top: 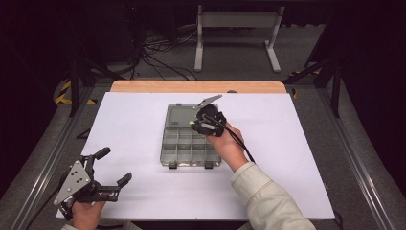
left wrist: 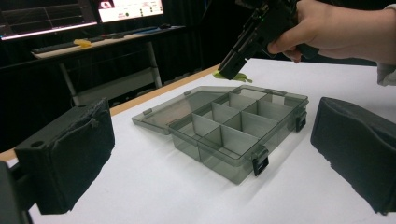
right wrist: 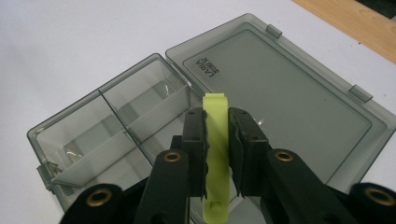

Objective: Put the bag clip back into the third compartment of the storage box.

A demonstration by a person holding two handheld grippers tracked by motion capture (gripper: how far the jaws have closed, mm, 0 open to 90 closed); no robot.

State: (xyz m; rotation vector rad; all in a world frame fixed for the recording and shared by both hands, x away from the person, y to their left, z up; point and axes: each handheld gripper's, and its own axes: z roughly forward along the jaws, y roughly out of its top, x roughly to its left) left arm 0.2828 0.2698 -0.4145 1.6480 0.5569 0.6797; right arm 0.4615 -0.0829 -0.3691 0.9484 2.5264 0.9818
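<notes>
A smoky grey compartment box (top: pixel 191 146) lies open mid-table, its lid (top: pixel 183 116) folded flat toward the far side. My right gripper (top: pixel 195 123) hovers over the box's far right corner, shut on a thin yellow-green plastic strip (right wrist: pixel 216 109). In the right gripper view that strip runs between the two jaws of my right gripper (right wrist: pixel 217 133), above the seam between the lid (right wrist: pixel 289 98) and the divided tray (right wrist: pixel 112 126). The left gripper (top: pixel 113 166) rests at the table's near left corner, open and holding nothing. Its view looks across at the box (left wrist: pixel 233 135) and the strip (left wrist: pixel 233 76).
A white sheet (top: pixel 134 191) covers the table, with a wooden edge (top: pixel 196 86) at the back. Beyond it stand a white frame (top: pixel 237 28) and floor cables (top: pixel 158 52). Monitors (left wrist: pixel 46 18) glow on a desk behind the table.
</notes>
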